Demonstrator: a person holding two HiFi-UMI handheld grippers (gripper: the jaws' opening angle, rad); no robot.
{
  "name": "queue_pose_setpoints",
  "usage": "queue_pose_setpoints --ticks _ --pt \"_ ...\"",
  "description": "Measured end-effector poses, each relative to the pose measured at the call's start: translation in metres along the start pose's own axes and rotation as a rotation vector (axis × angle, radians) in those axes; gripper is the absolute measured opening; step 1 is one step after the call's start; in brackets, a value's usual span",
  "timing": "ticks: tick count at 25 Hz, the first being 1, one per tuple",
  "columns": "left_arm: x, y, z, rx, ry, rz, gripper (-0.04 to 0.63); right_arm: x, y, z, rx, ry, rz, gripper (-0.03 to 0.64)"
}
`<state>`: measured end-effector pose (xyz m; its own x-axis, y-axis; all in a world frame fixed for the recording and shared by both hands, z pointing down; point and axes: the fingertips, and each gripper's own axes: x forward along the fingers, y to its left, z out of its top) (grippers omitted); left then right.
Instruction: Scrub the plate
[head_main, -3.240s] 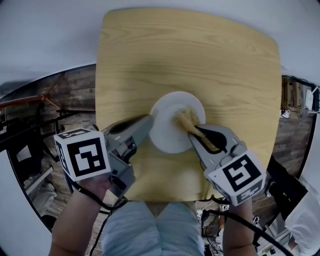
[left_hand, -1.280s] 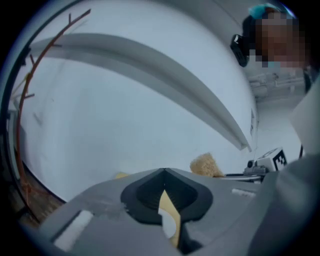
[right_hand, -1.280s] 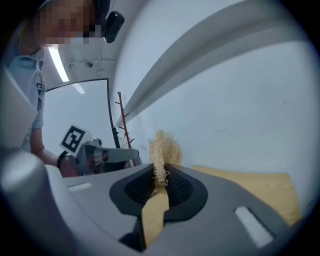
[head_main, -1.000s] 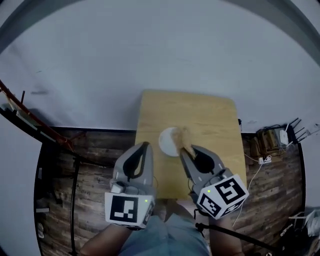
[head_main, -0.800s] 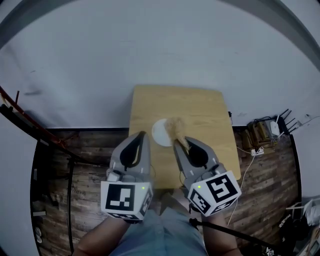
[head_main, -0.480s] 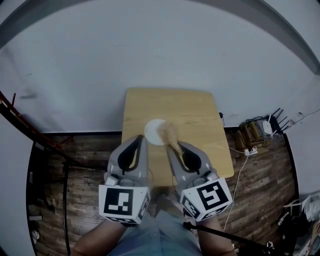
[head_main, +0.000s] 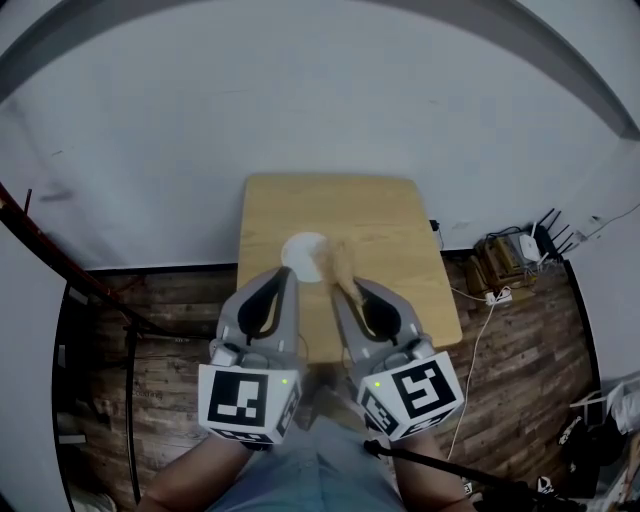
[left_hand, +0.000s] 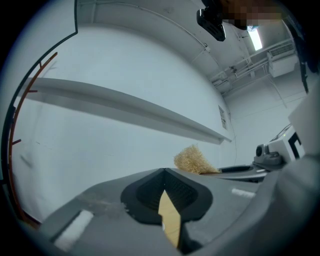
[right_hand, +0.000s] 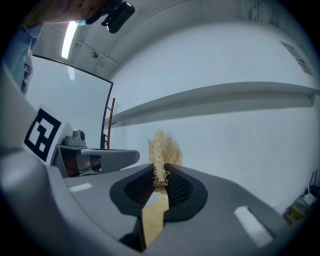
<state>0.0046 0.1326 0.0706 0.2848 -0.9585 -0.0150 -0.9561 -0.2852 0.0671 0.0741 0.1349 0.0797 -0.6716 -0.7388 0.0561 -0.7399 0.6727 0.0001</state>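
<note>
In the head view a small white plate (head_main: 299, 251) lies on the light wooden table (head_main: 380, 215), far below both grippers. My right gripper (head_main: 346, 289) is shut on a tan fibre scrubber (head_main: 338, 264), which sticks out past its tips over the plate's right edge. The right gripper view shows the scrubber (right_hand: 162, 146) pinched between the dark pads (right_hand: 176, 186) of that gripper (right_hand: 161, 173). My left gripper (head_main: 283, 277) is held beside it, shut, with nothing in it. In the left gripper view its jaws (left_hand: 164, 173) meet, and the scrubber (left_hand: 192, 159) shows beyond them.
The table stands against a white wall on a dark plank floor. Cables and a power strip (head_main: 505, 258) lie on the floor to the right. A reddish rail (head_main: 40, 250) runs along the left. The person's light trousers (head_main: 300, 480) show at the bottom.
Since the oldest frame both grippers and the camera have risen far from the table, leaving the plate there; the scrubber stays in the right gripper. Over the last second the grippers drew closer together.
</note>
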Motion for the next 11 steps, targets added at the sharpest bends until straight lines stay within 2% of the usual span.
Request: queue_pose_setpoints --ticks 11 --pt "-0.015 -0.017 0.006 0.007 -0.02 -0.019 0.021 -0.023 0.002 0.009 -0.012 -0.031 -0.025 0.048"
